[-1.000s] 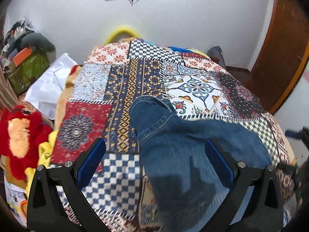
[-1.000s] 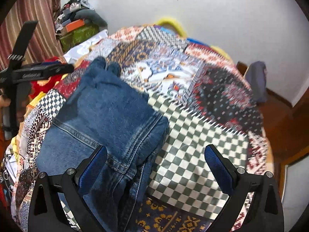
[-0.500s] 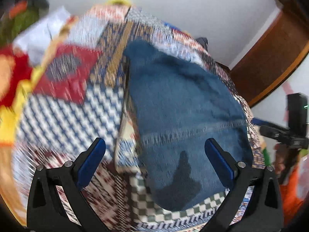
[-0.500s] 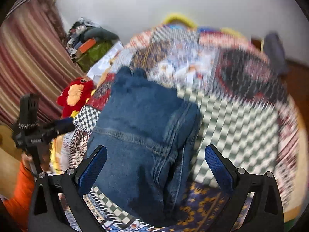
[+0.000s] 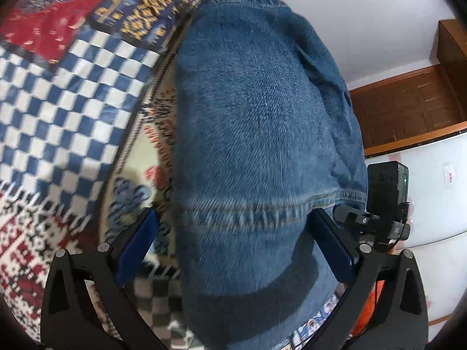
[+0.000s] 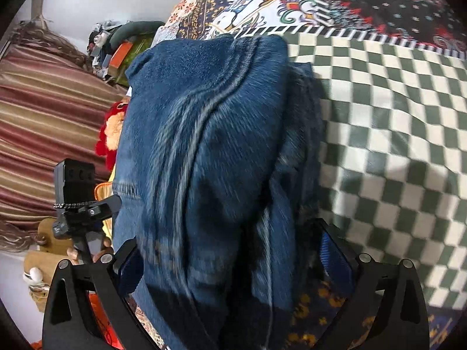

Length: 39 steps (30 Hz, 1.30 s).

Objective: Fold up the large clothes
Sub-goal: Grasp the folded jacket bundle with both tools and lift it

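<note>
Folded blue jeans (image 5: 256,134) lie on a patchwork bedspread (image 5: 58,102). In the left wrist view my left gripper (image 5: 236,248) is open, low over the near end of the jeans, its blue pads on either side of the denim. In the right wrist view the jeans (image 6: 210,151) fill the middle, and my right gripper (image 6: 233,265) is open and straddles their near folded end. Each gripper shows in the other's view: the right one (image 5: 385,207) at the jeans' right edge, the left one (image 6: 78,201) at their left edge.
The bedspread's green check patch (image 6: 394,134) lies right of the jeans. A red plush toy (image 6: 112,128), a striped curtain (image 6: 43,122) and a pile of clutter (image 6: 116,43) stand left of the bed. A wooden door (image 5: 408,108) is at the right.
Both grippers have dropped down and in toward the near end of the jeans, which now fill each view. Both stayed open.
</note>
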{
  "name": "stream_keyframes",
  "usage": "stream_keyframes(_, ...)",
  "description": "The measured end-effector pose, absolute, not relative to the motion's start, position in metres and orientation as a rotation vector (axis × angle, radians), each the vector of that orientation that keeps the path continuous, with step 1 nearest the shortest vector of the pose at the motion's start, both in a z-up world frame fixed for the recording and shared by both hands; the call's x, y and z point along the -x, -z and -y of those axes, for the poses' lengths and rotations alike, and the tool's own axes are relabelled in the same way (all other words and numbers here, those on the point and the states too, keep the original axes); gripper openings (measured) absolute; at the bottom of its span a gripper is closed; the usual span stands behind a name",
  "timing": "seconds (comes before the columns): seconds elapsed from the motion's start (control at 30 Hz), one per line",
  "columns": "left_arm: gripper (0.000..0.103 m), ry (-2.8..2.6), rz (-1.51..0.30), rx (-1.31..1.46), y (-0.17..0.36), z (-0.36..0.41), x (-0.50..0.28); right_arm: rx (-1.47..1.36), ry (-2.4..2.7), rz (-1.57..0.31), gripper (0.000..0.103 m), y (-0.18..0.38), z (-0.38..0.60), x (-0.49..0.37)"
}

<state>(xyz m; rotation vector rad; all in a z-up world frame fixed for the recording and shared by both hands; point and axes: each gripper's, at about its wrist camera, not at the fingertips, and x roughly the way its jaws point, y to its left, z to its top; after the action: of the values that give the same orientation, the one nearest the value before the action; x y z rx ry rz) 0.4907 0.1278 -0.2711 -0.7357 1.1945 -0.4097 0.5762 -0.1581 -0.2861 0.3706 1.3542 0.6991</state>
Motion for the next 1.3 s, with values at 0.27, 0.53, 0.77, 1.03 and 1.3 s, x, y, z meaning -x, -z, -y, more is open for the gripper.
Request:
stream_keyframes(0.27, 0.103, 0.414, -1.180, 0.763, 0.273, -0.111, -0.513, -0.401, -0.695, -1.309, 0.094, 0.287, 0.148, -0.580)
stream_keyframes(0.53, 0.082, 0.393, -1.163, 0.706, 0.246, -0.110, -0.502, -0.414, -0.718, -1.247, 0.052, 0.269, 0.143, -0.564)
stream_keyframes(0.77, 0.072, 0.385, -1.072, 0.597, 0.190, -0.104, -0.475, -0.354, -0.752, -1.186, 0.045, 0.223, 0.128, -0.541)
stream_keyframes(1.03, 0.072, 0.376, -0.953, 0.563, 0.117, -0.136, -0.429, -0.311, -0.806, -1.084, 0.045, 0.154, 0.110, -0.510)
stream_keyframes(1.3, 0.072, 0.333, -0.897, 0.571, 0.098, -0.186, -0.387, -0.270, -0.864, -1.045, 0.045, 0.117, 0.062, -0.475)
